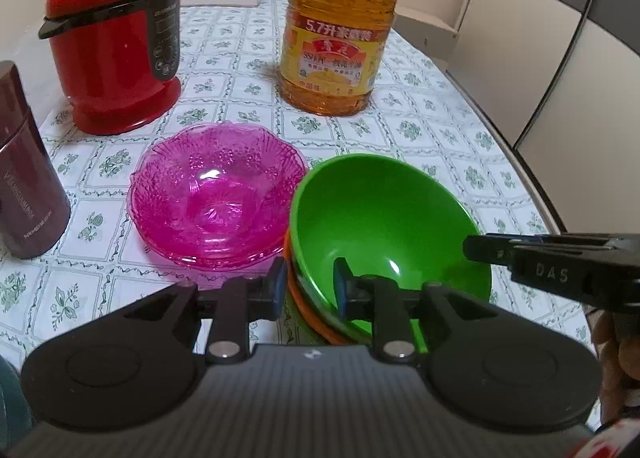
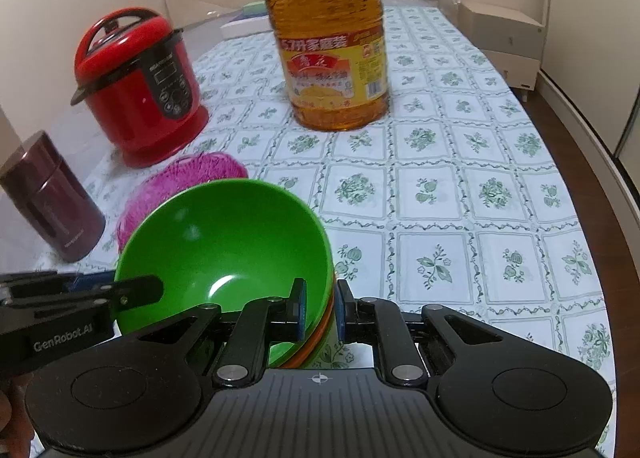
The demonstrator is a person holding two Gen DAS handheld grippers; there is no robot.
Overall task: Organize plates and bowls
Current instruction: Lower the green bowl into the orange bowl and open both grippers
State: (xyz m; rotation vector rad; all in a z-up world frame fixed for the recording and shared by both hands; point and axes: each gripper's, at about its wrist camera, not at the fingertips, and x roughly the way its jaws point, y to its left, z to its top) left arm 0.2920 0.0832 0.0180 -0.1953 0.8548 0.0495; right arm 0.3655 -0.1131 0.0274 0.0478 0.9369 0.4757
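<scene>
The counter (image 2: 460,194), under a green-flowered cloth, bore a red cooker (image 1: 116,38), an oil bottle (image 1: 340,30), a maroon flask (image 1: 24,178), pink dishes (image 1: 216,194), perhaps two, and stacked bowls (image 1: 384,218).

The left wrist view looks steeply down from close over the glossy green plastic bowl (image 1: 384,226), lower centre; the right wrist view faces likewise, bowl (image 2: 224,242) lower left; both share the tall amber oil bottle (image 1: 340,30) (image 2: 328,50), upper centre.
</scene>
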